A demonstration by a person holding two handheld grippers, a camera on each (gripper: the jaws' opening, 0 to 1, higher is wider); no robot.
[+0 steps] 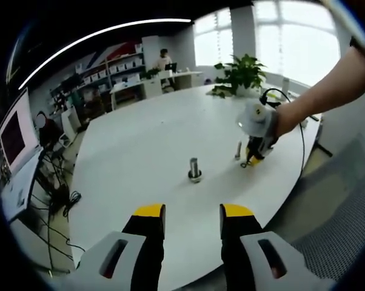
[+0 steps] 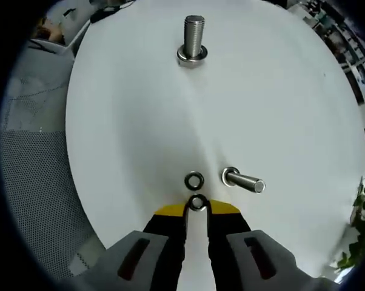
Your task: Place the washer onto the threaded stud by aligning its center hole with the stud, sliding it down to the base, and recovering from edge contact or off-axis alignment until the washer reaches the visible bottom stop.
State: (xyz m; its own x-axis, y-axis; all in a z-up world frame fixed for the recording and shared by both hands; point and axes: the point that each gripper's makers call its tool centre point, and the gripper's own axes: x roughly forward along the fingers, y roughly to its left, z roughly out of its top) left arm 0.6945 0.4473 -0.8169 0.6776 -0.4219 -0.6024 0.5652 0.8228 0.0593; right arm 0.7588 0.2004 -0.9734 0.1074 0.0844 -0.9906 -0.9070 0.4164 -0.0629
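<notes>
Spanning both views, the round white table carries all parts. On it, the threaded stud stands upright on its base, well apart from the right gripper, whose yellow-tipped jaws pinch a washer at the tips, low over the tabletop. A second washer lies flat just beyond, and a bolt lies on its side beside it. In the left gripper view, the left gripper hovers with jaws spread, holding nothing, facing the stud.
</notes>
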